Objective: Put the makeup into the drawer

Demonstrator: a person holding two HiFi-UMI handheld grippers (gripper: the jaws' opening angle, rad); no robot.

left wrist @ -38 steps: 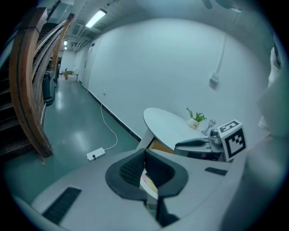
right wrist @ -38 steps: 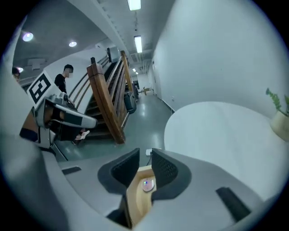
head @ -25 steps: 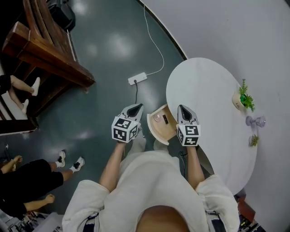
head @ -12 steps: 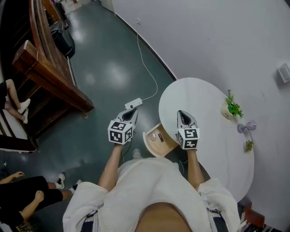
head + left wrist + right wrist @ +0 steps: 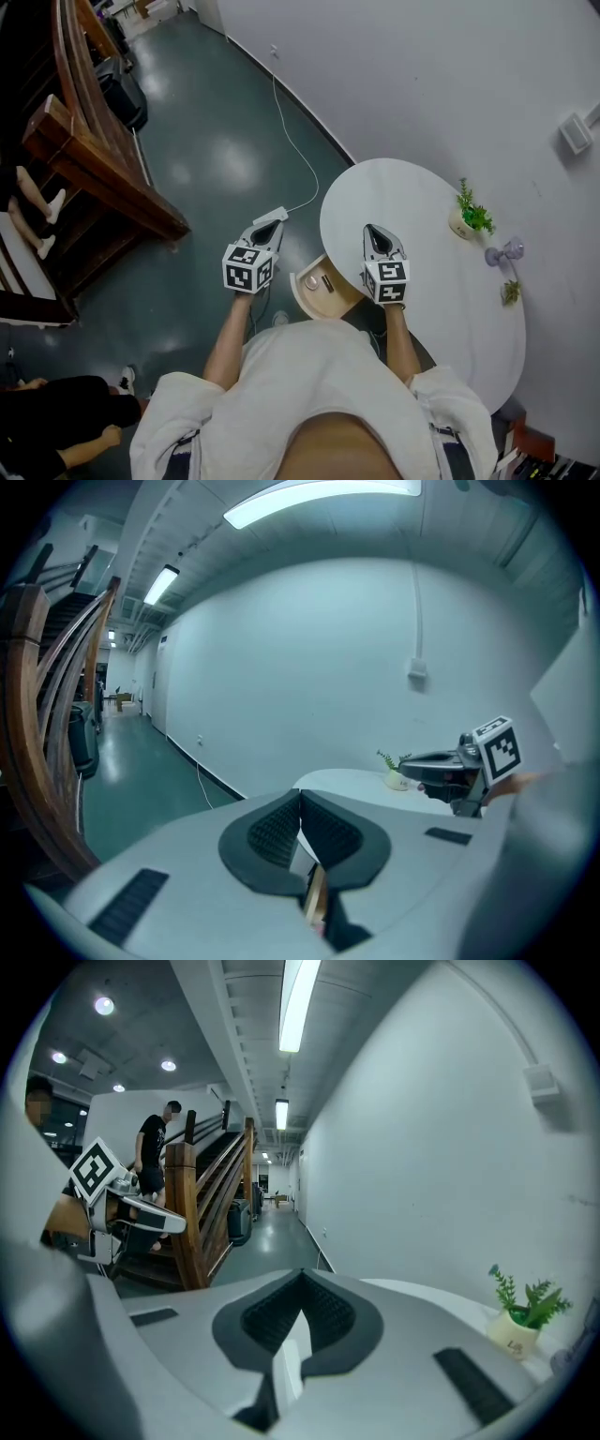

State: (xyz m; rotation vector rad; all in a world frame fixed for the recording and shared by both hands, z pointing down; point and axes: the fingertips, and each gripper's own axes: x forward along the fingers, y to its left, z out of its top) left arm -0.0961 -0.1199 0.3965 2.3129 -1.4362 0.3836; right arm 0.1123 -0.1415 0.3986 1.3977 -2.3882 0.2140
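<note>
Wooden drawer [image 5: 302, 298] open, dark makeup stick [image 5: 327, 283] inside pointing front-to-back, left claw [image 5: 270, 226] and right claw [image 5: 375, 231] clenched

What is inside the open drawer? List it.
In the drawer: a round pale item and a small dark one. What they are is too small to tell. The table covers its rear part.

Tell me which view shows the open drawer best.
The head view: it looks down into the drawer, small items inside. The left gripper view shows only a wooden sliver, possibly it; the right gripper view, nothing.
</note>
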